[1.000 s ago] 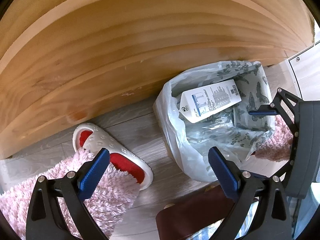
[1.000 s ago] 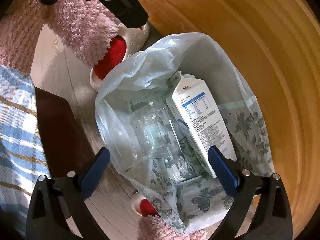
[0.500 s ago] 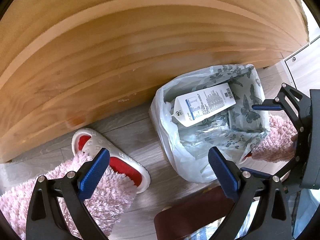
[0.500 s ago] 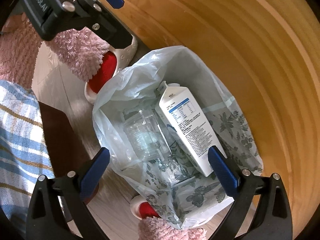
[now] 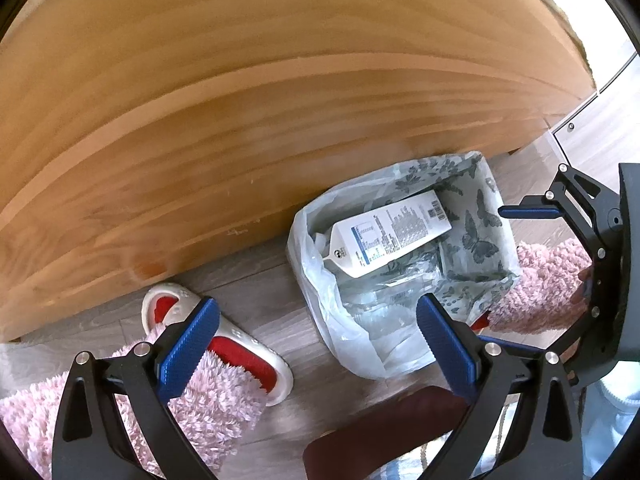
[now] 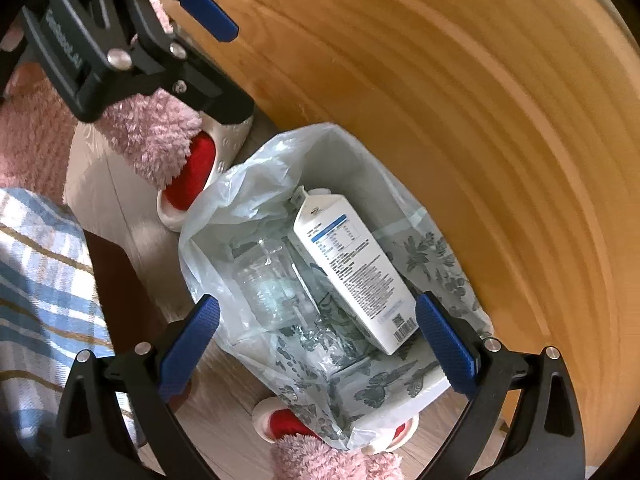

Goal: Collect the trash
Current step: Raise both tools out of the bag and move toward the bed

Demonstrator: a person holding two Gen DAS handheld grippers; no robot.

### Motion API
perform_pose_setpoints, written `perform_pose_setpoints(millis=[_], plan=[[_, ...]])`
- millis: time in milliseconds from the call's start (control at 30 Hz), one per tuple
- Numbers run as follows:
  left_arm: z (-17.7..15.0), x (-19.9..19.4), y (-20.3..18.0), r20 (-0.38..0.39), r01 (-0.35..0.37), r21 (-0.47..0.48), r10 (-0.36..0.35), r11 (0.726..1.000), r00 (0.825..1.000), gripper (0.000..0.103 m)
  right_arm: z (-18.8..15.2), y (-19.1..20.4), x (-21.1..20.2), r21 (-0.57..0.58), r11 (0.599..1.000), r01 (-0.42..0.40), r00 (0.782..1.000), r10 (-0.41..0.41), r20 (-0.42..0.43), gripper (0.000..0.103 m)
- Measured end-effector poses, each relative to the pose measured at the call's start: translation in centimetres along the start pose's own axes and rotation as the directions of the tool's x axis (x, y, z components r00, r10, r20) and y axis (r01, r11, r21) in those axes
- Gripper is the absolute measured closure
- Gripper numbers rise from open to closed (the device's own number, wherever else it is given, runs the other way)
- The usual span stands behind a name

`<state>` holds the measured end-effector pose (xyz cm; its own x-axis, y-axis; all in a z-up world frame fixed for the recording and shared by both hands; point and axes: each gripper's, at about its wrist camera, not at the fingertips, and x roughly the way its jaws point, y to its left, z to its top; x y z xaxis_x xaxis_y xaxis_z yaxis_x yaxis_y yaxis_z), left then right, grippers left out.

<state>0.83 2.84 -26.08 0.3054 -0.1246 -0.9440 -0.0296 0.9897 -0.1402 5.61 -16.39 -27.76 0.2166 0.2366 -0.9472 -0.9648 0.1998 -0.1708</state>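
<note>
A trash bin lined with a pale plastic bag (image 5: 352, 332) (image 6: 224, 200) stands on the floor against a wooden panel. Inside it lie a white carton (image 5: 388, 234) (image 6: 352, 268) and clear plastic containers (image 6: 268, 280). My left gripper (image 5: 316, 340) hovers open above the floor to the left of the bin, nothing between its fingers. My right gripper (image 6: 316, 340) hangs open over the bin's mouth, empty too. In the left wrist view the right gripper's blue pads (image 5: 528, 212) show at the right; the left gripper's blue pad (image 6: 208, 14) appears top left in the right wrist view.
The wooden panel (image 5: 280, 120) (image 6: 480, 120) rises right behind the bin. A person's feet in white and red slippers (image 5: 240, 344) (image 6: 192, 176) with pink fluffy trouser cuffs (image 5: 548, 292) stand on both sides of the bin. A dark brown object (image 5: 384, 436) and plaid cloth (image 6: 36, 280) lie nearer me.
Both grippers have pulled back and up from the bin, so it looks smaller. The carton and clear containers lie in the bag as before. Both stay open.
</note>
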Motion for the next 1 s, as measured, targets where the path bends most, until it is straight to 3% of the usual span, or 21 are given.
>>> perform_pose_setpoints(millis=[300,600,800,1000], plan=[[0.2,-2.7,-0.3,0.111,0.0,0.002,0.0,1.0,0.994,0.008,0.3,-1.3,-3.9,0.076,0.993,0.09,0.99,-0.098,0.104,0.009],[0.3,-5.3,-0.5,0.223,0.009,0.008,-0.011,1.0,0.975,0.008,0.3,-2.2,-7.3,0.18,0.972,0.151,0.961,-0.187,0.204,0.009],[0.3,-7.5,-0.8,0.32,0.006,0.001,-0.006,1.0,0.947,0.007,-0.1,-3.0,-9.7,0.263,0.946,0.188,0.926,-0.26,0.275,0.009],[0.5,-10.0,-1.1,0.412,0.0,0.004,-0.001,1.0,0.911,0.008,-0.8,-4.2,-12.7,0.383,0.897,0.22,0.864,-0.362,0.351,0.009]])
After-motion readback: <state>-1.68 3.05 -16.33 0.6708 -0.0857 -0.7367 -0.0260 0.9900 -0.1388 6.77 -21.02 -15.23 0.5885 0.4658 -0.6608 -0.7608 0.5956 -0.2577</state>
